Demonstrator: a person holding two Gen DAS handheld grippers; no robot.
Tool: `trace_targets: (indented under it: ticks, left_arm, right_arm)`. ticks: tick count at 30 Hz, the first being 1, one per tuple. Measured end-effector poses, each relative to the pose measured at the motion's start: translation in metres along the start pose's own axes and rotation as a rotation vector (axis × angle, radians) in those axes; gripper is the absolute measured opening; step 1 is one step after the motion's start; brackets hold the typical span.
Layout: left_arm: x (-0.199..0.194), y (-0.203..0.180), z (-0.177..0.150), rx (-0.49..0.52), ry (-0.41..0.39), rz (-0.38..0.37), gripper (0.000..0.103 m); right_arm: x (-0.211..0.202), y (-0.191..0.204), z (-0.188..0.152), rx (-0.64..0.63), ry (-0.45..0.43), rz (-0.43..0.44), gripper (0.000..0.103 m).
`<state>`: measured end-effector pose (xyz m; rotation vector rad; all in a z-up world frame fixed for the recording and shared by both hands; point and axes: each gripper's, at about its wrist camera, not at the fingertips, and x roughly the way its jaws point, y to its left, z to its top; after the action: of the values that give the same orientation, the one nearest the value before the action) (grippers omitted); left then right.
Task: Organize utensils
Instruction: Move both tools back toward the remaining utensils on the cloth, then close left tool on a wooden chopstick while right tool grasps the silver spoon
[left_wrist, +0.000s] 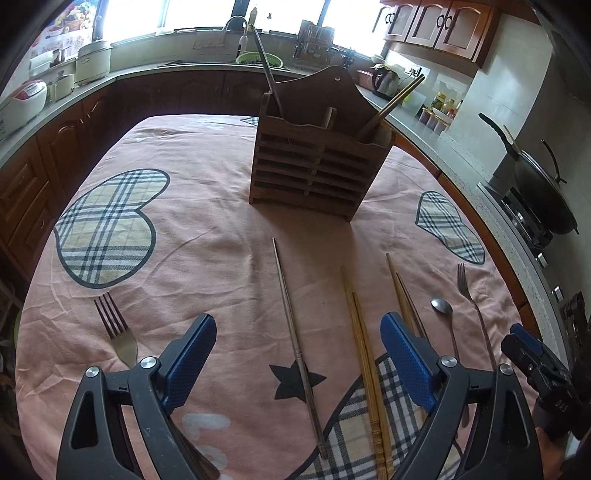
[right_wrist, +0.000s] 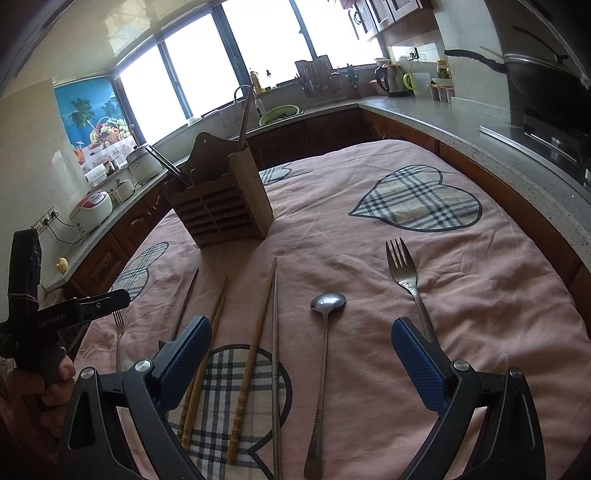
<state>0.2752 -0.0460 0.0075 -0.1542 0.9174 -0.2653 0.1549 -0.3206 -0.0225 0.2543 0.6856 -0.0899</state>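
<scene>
Below, metal chopstick (left_wrist: 295, 332) between spread left gripper (left_wrist: 297, 325) jaws, untouched.

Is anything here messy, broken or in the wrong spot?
Nothing looks broken or spilled. The utensils are just loose: chopsticks, a spoon and a fork lie on the wrinkled tablecloth, not in the wooden holder. Another fork lies apart, far left.

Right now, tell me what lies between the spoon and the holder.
Only bare pink cloth lies between the spoon and the holder, as the right wrist view shows; the chopsticks sit off to the left.
</scene>
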Motion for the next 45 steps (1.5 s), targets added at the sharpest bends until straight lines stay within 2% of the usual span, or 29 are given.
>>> trace_targets:
  ticks: [3, 5, 10, 16, 22, 25, 26, 29, 31, 33, 36, 37, 38, 45]
  left_arm:
    - [0.011, -0.004, 0.007, 0.007, 0.021, -0.004, 0.079]
    - [0.018, -0.007, 0.012, 0.01, 0.027, -0.003, 0.079]
    - [0.036, -0.014, 0.022, 0.022, 0.049, -0.013, 0.075]
    - [0.063, -0.028, 0.035, 0.043, 0.064, -0.02, 0.065]
    - [0.103, -0.043, 0.04, 0.084, 0.117, -0.025, 0.052]
    - [0.125, -0.046, 0.042, 0.094, 0.158, -0.029, 0.041]
    - [0.133, -0.047, 0.043, 0.099, 0.175, -0.03, 0.035]
    - [0.153, -0.049, 0.044, 0.107, 0.216, -0.029, 0.027]
    - [0.157, -0.053, 0.045, 0.137, 0.204, -0.015, 0.021]
    - [0.16, -0.055, 0.046, 0.142, 0.206, -0.023, 0.008]
    - [0.162, -0.056, 0.044, 0.139, 0.2, -0.038, 0.007]
    - [0.162, -0.055, 0.044, 0.133, 0.197, -0.043, 0.007]
    - [0.161, -0.054, 0.043, 0.126, 0.194, -0.049, 0.007]
    - [0.125, -0.042, 0.042, 0.087, 0.136, -0.103, 0.006]
  right_arm:
    - [0.005, -0.001, 0.001, -0.006, 0.015, -0.01, 0.092]
    - [0.01, -0.003, 0.003, -0.006, 0.03, -0.02, 0.081]
    - [0.023, -0.008, 0.003, -0.002, 0.072, -0.022, 0.069]
    - [0.041, -0.009, 0.004, -0.004, 0.111, -0.03, 0.061]
    - [0.058, -0.011, 0.004, -0.014, 0.152, -0.039, 0.051]
    - [0.066, -0.012, 0.004, -0.019, 0.173, -0.047, 0.046]
    - [0.07, -0.013, 0.004, -0.02, 0.181, -0.051, 0.044]
    - [0.078, -0.015, 0.003, -0.028, 0.202, -0.061, 0.037]
    - [0.082, -0.015, 0.003, -0.039, 0.208, -0.07, 0.035]
    - [0.084, -0.013, 0.003, -0.057, 0.21, -0.078, 0.035]
    - [0.088, -0.01, 0.004, -0.091, 0.213, -0.103, 0.024]
    - [0.088, -0.01, 0.004, -0.095, 0.214, -0.106, 0.018]
    - [0.089, -0.009, 0.004, -0.094, 0.216, -0.106, 0.005]
    - [0.078, -0.008, 0.008, -0.061, 0.196, -0.062, 0.005]
